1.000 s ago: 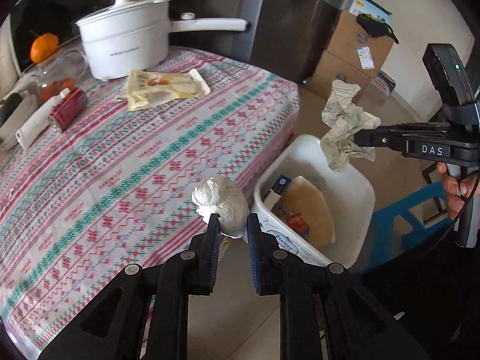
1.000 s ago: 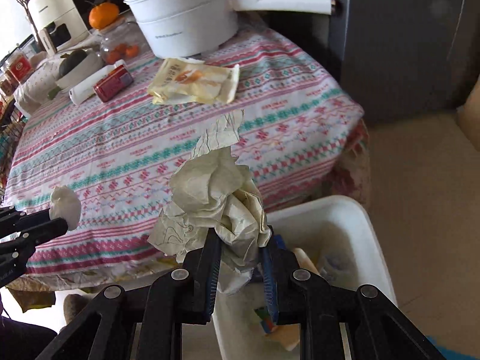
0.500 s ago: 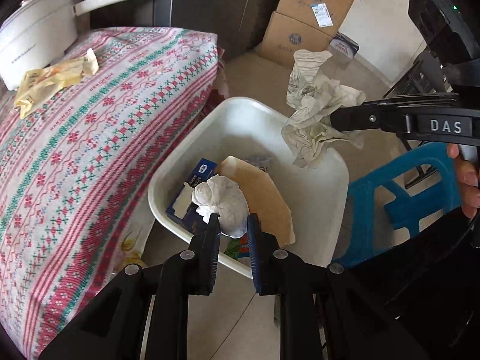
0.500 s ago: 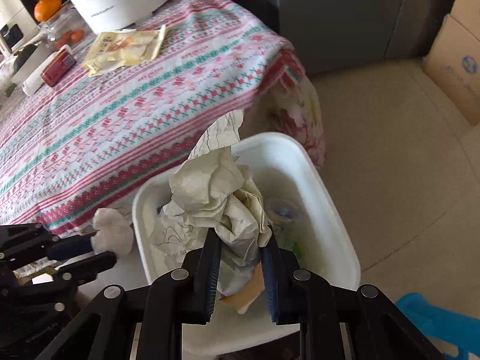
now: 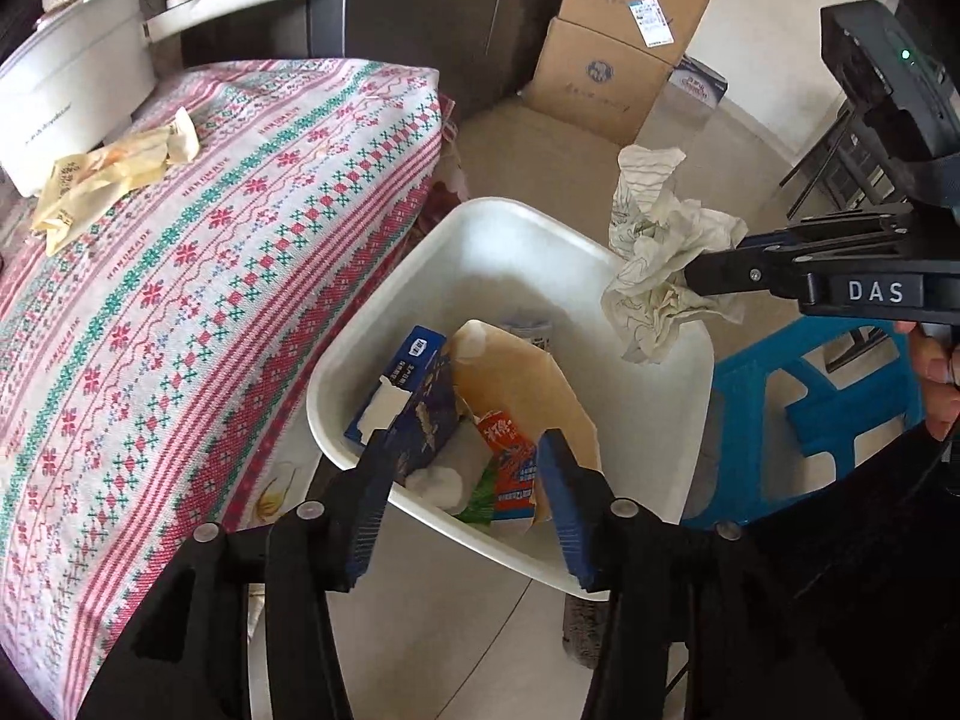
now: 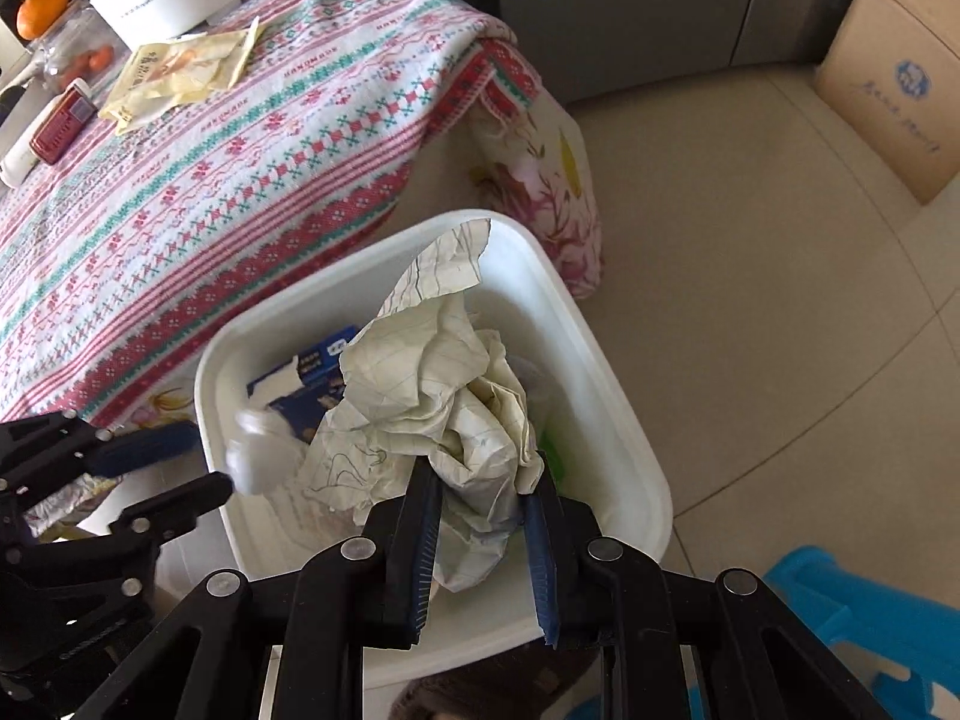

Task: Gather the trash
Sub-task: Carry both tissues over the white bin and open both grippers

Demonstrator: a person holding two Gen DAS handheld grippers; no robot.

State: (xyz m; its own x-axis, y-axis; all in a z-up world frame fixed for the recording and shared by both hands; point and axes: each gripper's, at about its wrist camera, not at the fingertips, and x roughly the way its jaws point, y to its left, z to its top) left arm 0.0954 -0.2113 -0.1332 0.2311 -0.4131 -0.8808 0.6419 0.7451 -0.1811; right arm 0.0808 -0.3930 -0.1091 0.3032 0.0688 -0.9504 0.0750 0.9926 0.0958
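A white plastic bin point(image 5: 654, 420) stands on the floor beside the table and holds a blue box point(image 5: 414, 396), brown paper and a red carton. My left gripper point(image 5: 465, 450) is open over the bin's near rim. A white tissue wad point(image 5: 435, 480) lies in the bin just below it; in the right wrist view the tissue wad point(image 6: 258, 456) is blurred at the bin's edge. My right gripper point(image 6: 480, 480) is shut on a crumpled sheet of lined paper point(image 6: 432, 396) above the bin point(image 6: 630, 438). The paper point(image 5: 660, 258) hangs over the bin's far rim.
The table with the patterned cloth point(image 5: 180, 276) holds a yellow wrapper point(image 5: 108, 174), a white pot point(image 5: 66, 90) and a red can point(image 6: 60, 126). Cardboard boxes point(image 5: 612, 42) stand on the floor behind. A blue stool point(image 5: 822, 408) stands right of the bin.
My left gripper carried the tissue wad from the table edge to over the bin, then opened and dropped it in. My right gripper moved over the bin, still holding the paper.
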